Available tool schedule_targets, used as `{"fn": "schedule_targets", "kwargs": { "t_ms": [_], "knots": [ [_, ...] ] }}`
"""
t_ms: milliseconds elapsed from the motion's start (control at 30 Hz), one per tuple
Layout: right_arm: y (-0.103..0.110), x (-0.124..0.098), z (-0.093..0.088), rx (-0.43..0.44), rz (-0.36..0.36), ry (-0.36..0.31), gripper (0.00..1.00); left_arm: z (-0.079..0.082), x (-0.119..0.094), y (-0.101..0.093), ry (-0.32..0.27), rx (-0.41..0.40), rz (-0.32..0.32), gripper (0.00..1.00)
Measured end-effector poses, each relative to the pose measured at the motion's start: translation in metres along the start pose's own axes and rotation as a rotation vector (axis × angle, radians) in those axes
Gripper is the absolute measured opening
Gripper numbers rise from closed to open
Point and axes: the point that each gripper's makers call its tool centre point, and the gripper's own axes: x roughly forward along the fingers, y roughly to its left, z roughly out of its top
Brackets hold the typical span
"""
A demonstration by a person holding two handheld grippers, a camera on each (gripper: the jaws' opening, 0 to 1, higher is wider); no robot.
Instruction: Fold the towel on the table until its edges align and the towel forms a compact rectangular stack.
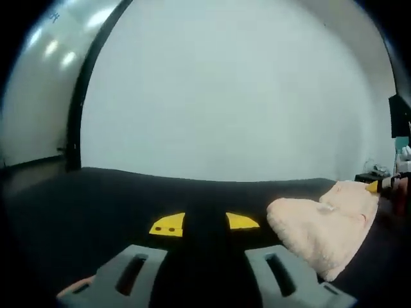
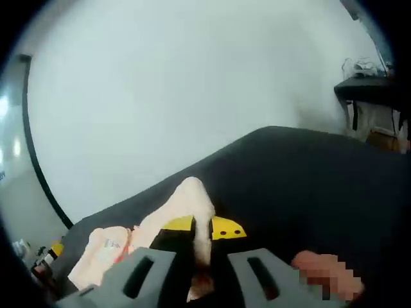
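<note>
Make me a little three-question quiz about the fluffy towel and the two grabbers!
1. True or false: the right gripper has a fold of the towel pinched between its yellow-tipped jaws.
2. What colour is the table under the towel? A) black B) white C) red
3. Fill in: in the left gripper view, the left gripper is open and holds ____.

Key: 1 true; 2 A; 3 nothing, as the towel lies apart from it, off to the right in that view.
</note>
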Motion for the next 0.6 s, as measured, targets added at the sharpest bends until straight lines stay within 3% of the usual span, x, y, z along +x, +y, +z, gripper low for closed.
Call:
{"fn": "schedule_targets", "kwargs": {
  "t_ms": [167, 300, 467, 600],
  "knots": [
    [0.069, -0.02, 0.031, -0.209, 0.07, -0.102, 0.05, -0.001, -0.003, -0.021, 0.003, 0.026, -0.023, 0.26],
    [0.132, -0.025, 0.028, -0.511, 0.104, -0.179, 0.05, -0.006, -0.011, -0.038, 0.018, 0.048, -0.045, 0.26],
    [0.204, -0.021, -0.006, -0.747, 0.169, -0.245, 0.05, -0.007, -0.012, -0.036, 0.022, 0.042, -0.042, 0.26],
    [0.242, -0.015, -0.051, -0.937, 0.197, -0.231, 0.05, -0.005, -0.011, -0.031, 0.013, 0.014, -0.032, 0.26]
  ]
}}
